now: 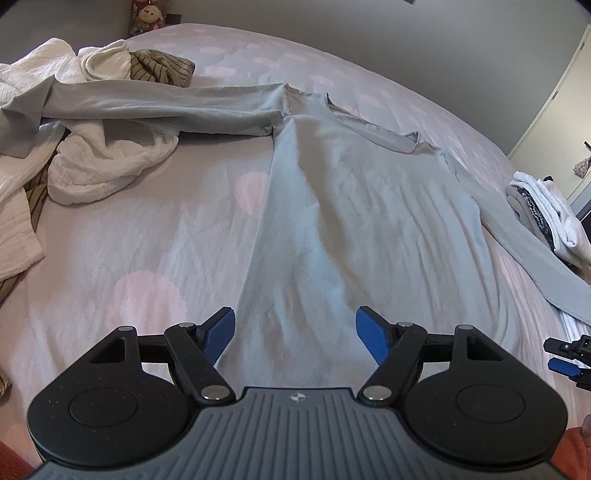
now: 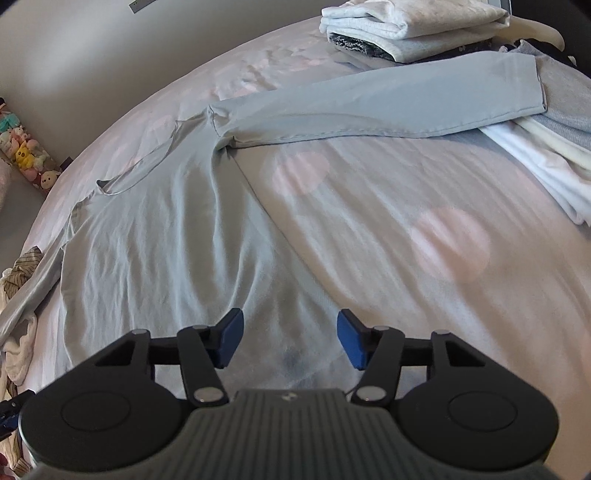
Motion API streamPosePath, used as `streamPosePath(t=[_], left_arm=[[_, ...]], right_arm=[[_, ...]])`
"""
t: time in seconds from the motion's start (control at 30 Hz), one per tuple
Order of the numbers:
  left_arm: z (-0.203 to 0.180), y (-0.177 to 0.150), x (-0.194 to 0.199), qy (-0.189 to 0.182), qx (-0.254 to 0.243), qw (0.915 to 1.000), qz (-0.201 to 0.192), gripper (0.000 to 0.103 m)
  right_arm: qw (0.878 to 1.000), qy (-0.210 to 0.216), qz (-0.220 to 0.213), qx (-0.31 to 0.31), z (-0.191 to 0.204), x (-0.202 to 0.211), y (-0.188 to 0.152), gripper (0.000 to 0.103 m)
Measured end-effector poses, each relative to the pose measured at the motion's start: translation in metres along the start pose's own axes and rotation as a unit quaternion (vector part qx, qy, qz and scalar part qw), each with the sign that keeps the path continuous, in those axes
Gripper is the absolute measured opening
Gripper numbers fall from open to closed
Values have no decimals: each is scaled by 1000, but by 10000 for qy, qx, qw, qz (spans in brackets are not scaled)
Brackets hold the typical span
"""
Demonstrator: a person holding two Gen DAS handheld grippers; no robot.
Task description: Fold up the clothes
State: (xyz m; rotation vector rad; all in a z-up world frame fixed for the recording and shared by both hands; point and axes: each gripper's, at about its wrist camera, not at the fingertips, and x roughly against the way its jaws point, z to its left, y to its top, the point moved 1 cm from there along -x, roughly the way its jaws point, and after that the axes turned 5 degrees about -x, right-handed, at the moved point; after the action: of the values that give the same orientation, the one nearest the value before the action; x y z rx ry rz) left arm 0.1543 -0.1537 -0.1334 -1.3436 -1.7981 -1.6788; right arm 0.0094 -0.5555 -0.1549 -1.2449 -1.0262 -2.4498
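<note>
Bedding in pale grey with faint pink circles covers the bed (image 1: 155,236) and fills both views. On it lies 1 light grey long-sleeved shirt (image 1: 354,206), spread flat with its front down the centre of the left wrist frame, neckline toward the upper middle and hem toward the bottom edge. Its 2 sleeves are stretched outward: 1 runs to the upper left of that frame and rests over crumpled white garments (image 1: 107,166); the other runs to the right edge and rests against a stack of folded clothes (image 2: 413,33), which sits at the upper right of the right wrist frame.

Left gripper (image 1: 295,334) hovers over the lower body of the shirt, jaws spread wide, nothing between the blue pads. Right gripper (image 2: 291,338) hovers over the shirt's side edge near the hem, jaws parted to a moderate width, likewise holding nothing.

A striped brown garment (image 1: 162,68) lies at the upper left of the left wrist frame. Plush toys (image 2: 26,155) line the wall at the left edge of the right wrist frame.
</note>
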Motion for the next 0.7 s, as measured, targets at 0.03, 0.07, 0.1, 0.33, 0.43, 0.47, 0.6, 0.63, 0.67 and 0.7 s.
streamPosePath(t=[0.03, 0.07, 0.1, 0.33, 0.43, 0.47, 0.6, 0.63, 0.67, 0.7], left_arm=[[1, -1, -1, 4, 40, 10000, 36, 71], [2, -1, -1, 22, 83, 9999, 61, 70], [4, -1, -1, 33, 133, 9999, 80, 70], [13, -3, -2, 68, 427, 9989, 178, 70], [15, -3, -2, 85, 479, 9986, 219, 70], [16, -3, -3, 85, 509, 9984, 239, 70], [19, -4, -5, 88, 609, 9976, 306, 70], [20, -4, -6, 89, 629, 9975, 317, 70], [20, -4, -5, 80, 646, 9974, 307, 70], [21, -4, -5, 72, 663, 9973, 296, 70]], right_arm=[[9999, 22, 10, -126, -4, 0, 1, 59], [9997, 43, 20, -252, -9, 0, 2, 59], [9993, 53, 33, -369, -13, 0, 3, 58], [9973, -507, 288, -436, -15, -22, 10, 48], [9950, -773, 489, -393, -15, -35, 12, 41], [9943, -828, 563, -372, -16, -38, 11, 35], [9936, -888, 639, -275, -15, -35, 8, 5], [9944, -865, 532, -297, -16, -28, 6, 4], [9948, -873, 382, -349, -18, -19, 4, 4], [9946, -859, 359, -467, -21, -13, 3, 4]])
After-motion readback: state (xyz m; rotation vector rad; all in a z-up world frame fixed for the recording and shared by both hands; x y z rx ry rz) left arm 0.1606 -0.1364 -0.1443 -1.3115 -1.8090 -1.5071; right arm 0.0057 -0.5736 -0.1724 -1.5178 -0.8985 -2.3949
